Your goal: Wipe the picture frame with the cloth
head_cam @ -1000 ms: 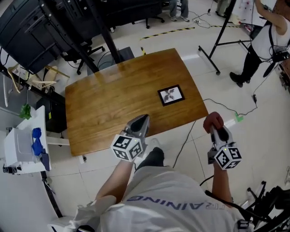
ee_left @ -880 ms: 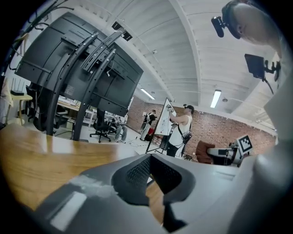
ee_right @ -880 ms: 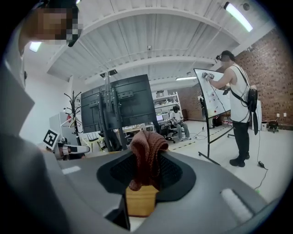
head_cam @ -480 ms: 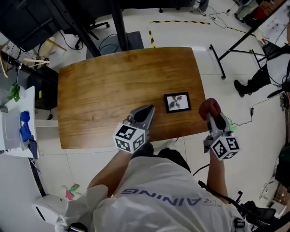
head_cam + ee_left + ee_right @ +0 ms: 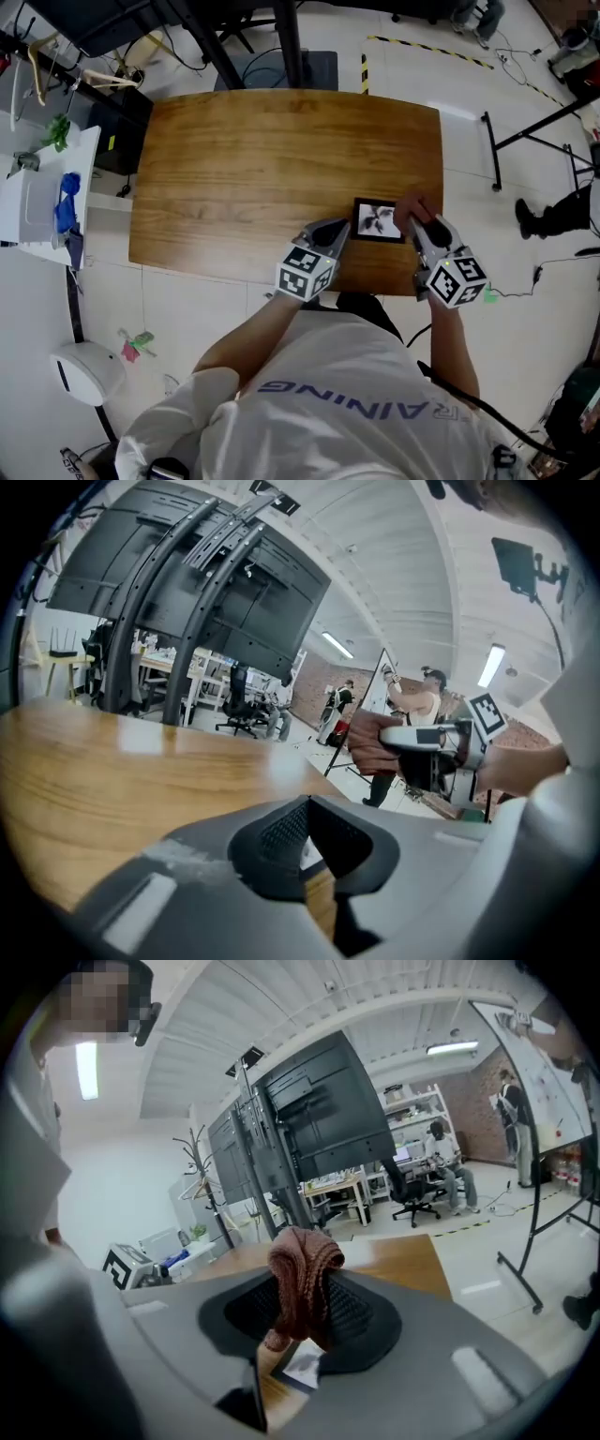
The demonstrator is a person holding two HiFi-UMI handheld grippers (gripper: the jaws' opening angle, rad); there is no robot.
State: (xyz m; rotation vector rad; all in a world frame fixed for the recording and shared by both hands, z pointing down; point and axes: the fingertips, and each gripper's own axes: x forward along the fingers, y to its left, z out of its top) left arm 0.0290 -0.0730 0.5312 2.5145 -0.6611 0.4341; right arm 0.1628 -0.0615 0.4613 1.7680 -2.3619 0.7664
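Observation:
A small black picture frame with a white print lies flat near the front right of the wooden table. My right gripper is shut on a reddish-brown knitted cloth, which hangs at the frame's right edge. In the right gripper view the cloth bunches up between the jaws, and the frame shows below it. My left gripper sits just left of the frame with its jaws shut and nothing in them. A corner of the frame peeks under the jaws in the left gripper view.
A white side cabinet with blue items stands left of the table. Black stand legs rise behind the far edge. A tripod base and a person's legs are at the right. Cables trail on the floor.
Both grippers have moved forward over the table's front edge. The right gripper with the cloth now reaches the frame's right side; the left gripper has closed in on its left side.

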